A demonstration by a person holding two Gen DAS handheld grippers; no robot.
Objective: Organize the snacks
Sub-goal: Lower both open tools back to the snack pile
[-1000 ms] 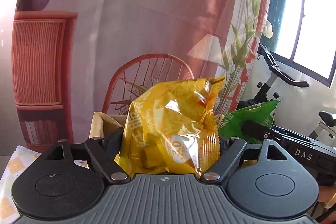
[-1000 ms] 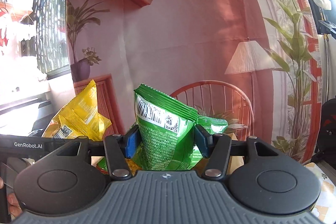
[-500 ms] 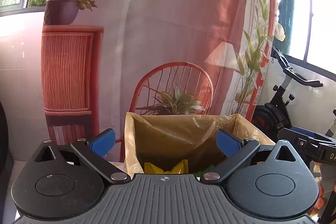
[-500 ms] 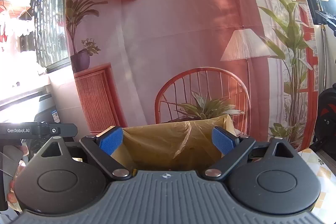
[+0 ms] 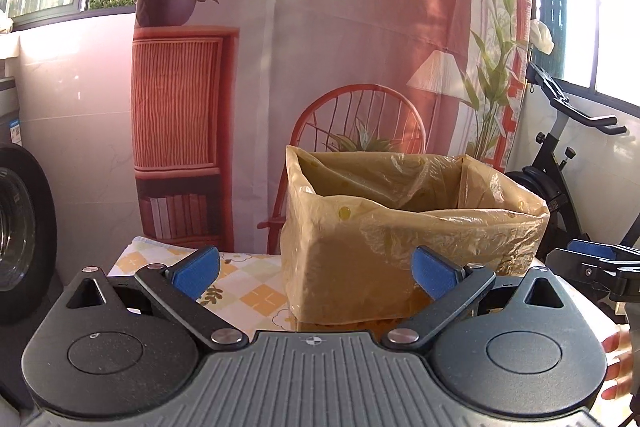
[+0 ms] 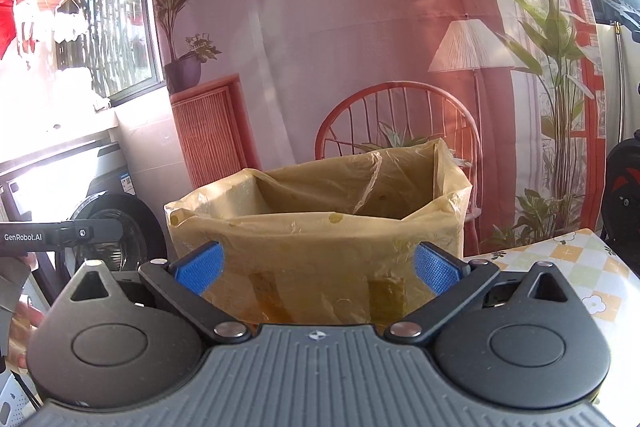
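Probably home: washing machine [image 5: 16, 235], exercise bike [image 5: 560, 163]

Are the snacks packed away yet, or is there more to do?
Both the left gripper and the right gripper are open and empty, facing the bag-lined box. Its inside is hidden, so what is packed or left cannot be told. No snacks show on the tablecloth.

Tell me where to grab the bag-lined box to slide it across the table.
Grip the near wall's top rim of the bag-lined box from above, one pad inside, one outside. The top is open, the rim stands straight, and the body looks too wide to span.
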